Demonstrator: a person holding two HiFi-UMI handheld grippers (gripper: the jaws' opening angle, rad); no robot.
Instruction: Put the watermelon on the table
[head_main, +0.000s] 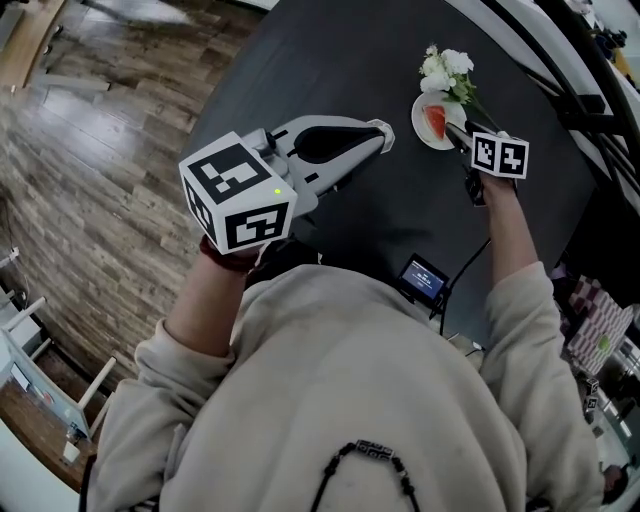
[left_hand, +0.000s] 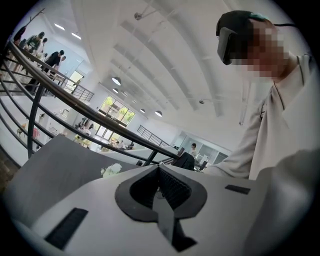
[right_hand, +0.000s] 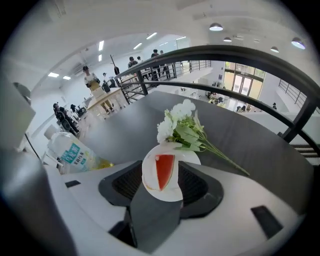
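A red watermelon slice (right_hand: 165, 171) lies on a small white plate (right_hand: 150, 187) on the dark table (head_main: 330, 60). In the head view the slice (head_main: 436, 122) and plate (head_main: 420, 108) sit at the far right of the table. My right gripper (right_hand: 162, 169) hangs above the plate, pointing steeply down. Its jaws stand wide open and touch nothing, and the slice shows between them from above. In the head view that right gripper (head_main: 458, 132) is just right of the plate. My left gripper (head_main: 383, 128) is held level at the table's middle, shut and empty (left_hand: 159, 170).
White flowers with green stems (right_hand: 182, 127) lie just beyond the plate, partly over its rim (head_main: 446, 70). A plastic bottle (right_hand: 75, 152) lies at the left. A small screen device with a cable (head_main: 422, 278) sits near me. A railing (right_hand: 240, 55) runs behind the table.
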